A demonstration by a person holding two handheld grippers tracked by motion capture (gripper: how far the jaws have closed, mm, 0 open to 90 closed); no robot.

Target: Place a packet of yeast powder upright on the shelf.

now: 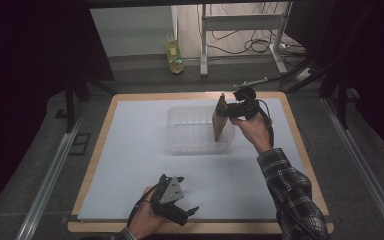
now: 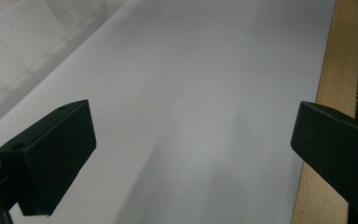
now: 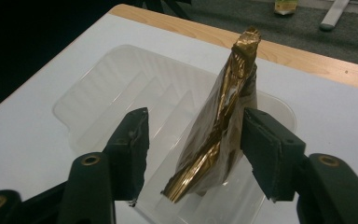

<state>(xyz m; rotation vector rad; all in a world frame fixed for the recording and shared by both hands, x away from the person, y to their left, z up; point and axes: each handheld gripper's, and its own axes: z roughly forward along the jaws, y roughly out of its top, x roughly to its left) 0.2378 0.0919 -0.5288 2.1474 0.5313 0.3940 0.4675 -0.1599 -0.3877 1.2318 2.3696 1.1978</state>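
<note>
The right hand-held gripper (image 3: 193,140) stands spread around the gold pouch (image 3: 219,135), upright in the clear tray (image 3: 98,98) at frame centre. The left hand-held gripper (image 2: 191,154) is spread above the bare surface (image 2: 191,70), lower left.

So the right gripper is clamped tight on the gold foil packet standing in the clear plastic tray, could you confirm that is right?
Not quite. The right gripper is not clamped on the gold foil packet: its jaws stand open. One pad is well clear of the packet, with a gap between them; the other is right beside it. The right gripper view shows this. The packet does stand in the clear plastic tray.
</note>
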